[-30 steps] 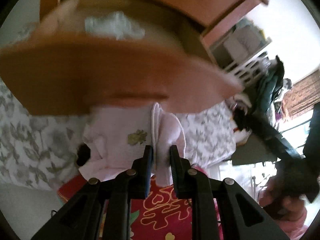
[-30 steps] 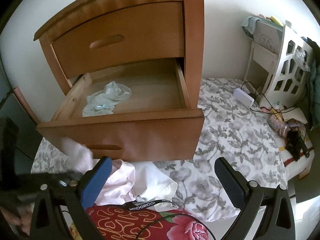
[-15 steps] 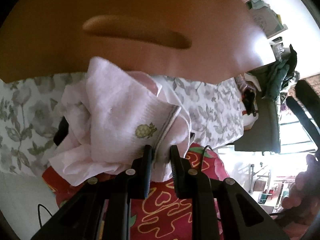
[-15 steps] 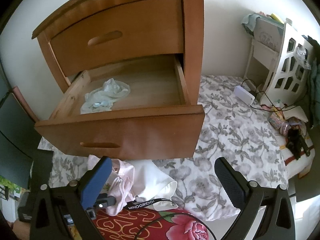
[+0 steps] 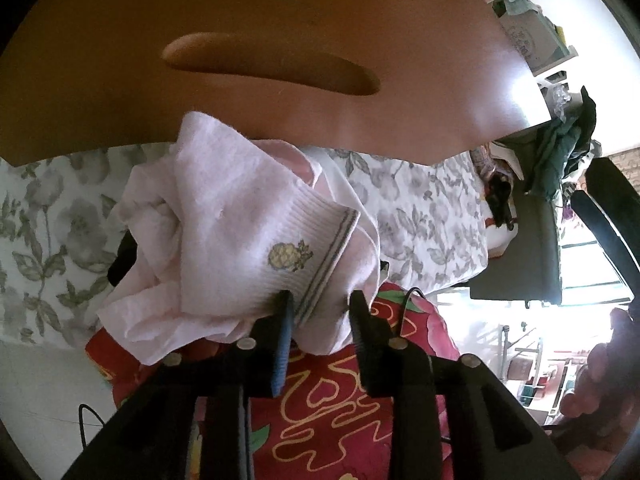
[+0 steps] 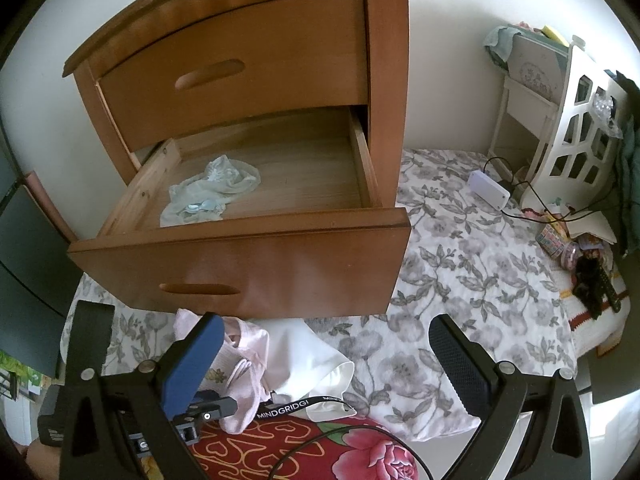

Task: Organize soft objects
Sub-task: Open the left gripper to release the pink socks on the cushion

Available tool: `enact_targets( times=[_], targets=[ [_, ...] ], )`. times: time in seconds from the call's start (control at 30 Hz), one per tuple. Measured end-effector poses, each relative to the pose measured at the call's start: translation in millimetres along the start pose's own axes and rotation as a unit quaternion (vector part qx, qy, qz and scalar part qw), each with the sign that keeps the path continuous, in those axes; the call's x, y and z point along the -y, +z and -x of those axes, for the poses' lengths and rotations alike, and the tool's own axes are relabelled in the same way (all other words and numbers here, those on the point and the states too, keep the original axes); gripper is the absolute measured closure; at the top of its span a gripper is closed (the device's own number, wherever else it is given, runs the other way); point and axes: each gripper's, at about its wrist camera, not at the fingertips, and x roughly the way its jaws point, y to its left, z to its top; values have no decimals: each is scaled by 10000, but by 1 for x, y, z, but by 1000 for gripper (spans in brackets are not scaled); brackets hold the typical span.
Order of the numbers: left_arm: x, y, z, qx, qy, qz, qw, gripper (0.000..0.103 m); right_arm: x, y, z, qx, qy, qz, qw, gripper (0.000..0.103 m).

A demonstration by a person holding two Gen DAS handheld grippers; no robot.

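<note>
Our left gripper (image 5: 320,304) brackets the pink sock's (image 5: 256,236) cuff, jaws parted, apparently not pinching. Right gripper (image 6: 324,360) hangs wide open. Just ahead and above, the drawer (image 6: 240,256) waits; we should close squarely on the cuff before lifting.

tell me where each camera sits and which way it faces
Left wrist: on the left gripper, low before the drawer front, facing the sock between its fingers; a hand shows at right.
Right wrist: on the right gripper, higher and further back, facing the open drawer with a pale cloth inside.
Shared: drawer front, sock, red blanket.
</note>
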Motion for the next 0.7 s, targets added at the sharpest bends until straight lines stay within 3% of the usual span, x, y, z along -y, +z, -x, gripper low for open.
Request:
enact_targets(
  times=[0.13,0.43,0.57,0.7],
  targets=[
    [1,2,10,70,37,-16,10000,64,0,0,0,10,-7,-4,10000,0],
    [-2,11,55,622,152,-12,9980,56,0,1,0,24,-7,-2,10000,0],
    [-9,15,73,878,292,120,9956,41,0,1,0,24,-10,-2,10000,0],
    [-18,18,84,1023,505,305,9930,40,0,1,0,16,-8,-3,10000,0]
  ],
)
